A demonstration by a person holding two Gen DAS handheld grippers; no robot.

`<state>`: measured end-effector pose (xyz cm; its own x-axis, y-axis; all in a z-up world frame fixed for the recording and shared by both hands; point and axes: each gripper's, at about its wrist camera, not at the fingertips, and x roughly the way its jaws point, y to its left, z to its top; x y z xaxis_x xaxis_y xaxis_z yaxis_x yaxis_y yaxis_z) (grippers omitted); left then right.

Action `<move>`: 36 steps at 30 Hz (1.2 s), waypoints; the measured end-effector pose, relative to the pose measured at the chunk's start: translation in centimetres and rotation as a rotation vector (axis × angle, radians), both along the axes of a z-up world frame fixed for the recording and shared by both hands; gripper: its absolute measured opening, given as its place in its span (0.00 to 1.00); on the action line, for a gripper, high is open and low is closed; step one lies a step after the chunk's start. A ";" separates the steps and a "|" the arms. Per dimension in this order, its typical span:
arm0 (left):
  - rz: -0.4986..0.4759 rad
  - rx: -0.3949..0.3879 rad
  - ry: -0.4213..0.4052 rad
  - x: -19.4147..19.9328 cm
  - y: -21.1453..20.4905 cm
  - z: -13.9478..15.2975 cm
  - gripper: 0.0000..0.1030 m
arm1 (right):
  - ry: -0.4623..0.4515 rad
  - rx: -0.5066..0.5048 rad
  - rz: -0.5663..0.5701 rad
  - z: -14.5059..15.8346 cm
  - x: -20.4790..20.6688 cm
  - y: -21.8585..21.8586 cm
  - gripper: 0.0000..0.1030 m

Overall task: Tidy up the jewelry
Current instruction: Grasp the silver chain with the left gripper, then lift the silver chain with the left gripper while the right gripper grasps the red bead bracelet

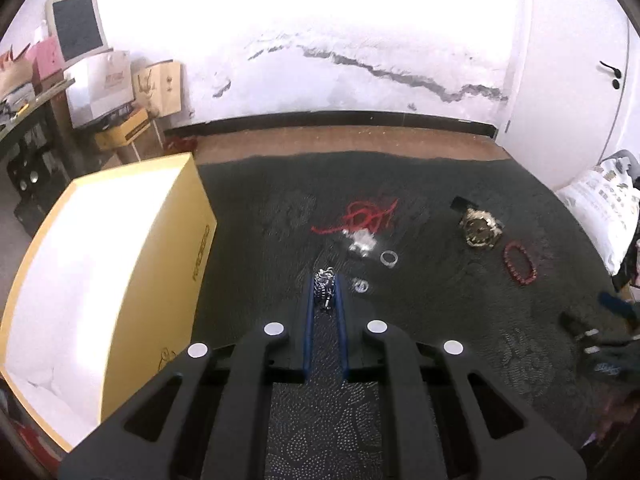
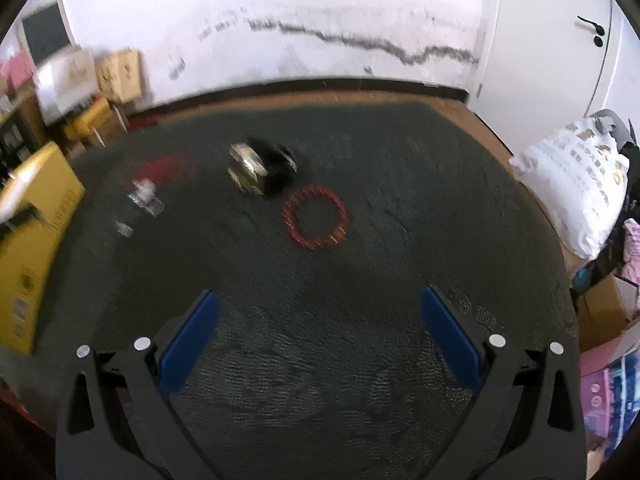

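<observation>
Pinching a silver chain (image 1: 325, 286), the left tongs (image 1: 325, 280) grip its bunched links.

Silver chain (image 1: 325, 286) pinched upright; red bead bracelet (image 2: 315, 218), perhaps flat.

left wrist — low, forward | right wrist — higher | shared: red bead bracelet (image 1: 520, 263) (image 2: 315, 217)

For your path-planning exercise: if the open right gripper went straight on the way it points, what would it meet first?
Probably the red bead bracelet, lying on the dark mat ahead of the right gripper. The watch lies beyond, left of the line. Depth is unclear in this blurred view.
</observation>
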<state>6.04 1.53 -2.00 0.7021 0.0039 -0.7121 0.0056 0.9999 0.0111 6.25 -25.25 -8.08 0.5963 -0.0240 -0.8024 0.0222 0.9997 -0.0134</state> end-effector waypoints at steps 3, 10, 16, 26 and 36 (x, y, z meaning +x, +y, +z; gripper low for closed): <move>-0.019 -0.014 -0.009 0.3 -0.4 0.6 0.09 | 0.056 -0.045 0.008 -2.5 1.7 -0.5 0.94; -0.052 -0.032 -0.004 1.2 -1.6 0.7 0.09 | 0.078 -0.033 0.070 -4.8 6.0 0.0 0.94; -0.053 -0.012 0.022 1.7 -2.0 -0.2 0.09 | 0.044 0.025 0.067 -5.5 9.1 0.0 0.95; -0.055 -0.018 0.099 2.4 -2.6 -1.7 0.09 | 0.064 0.041 0.106 -3.9 9.9 1.2 0.15; -0.033 -0.003 0.087 0.7 -2.4 -0.1 0.10 | 0.015 0.143 0.155 2.7 6.4 4.3 0.15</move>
<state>6.69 -0.84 -2.06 0.6374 -0.0203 -0.7702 0.0395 0.9992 0.0064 12.64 -20.92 -5.37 0.5721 0.1817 -0.7998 -0.1314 0.9829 0.1293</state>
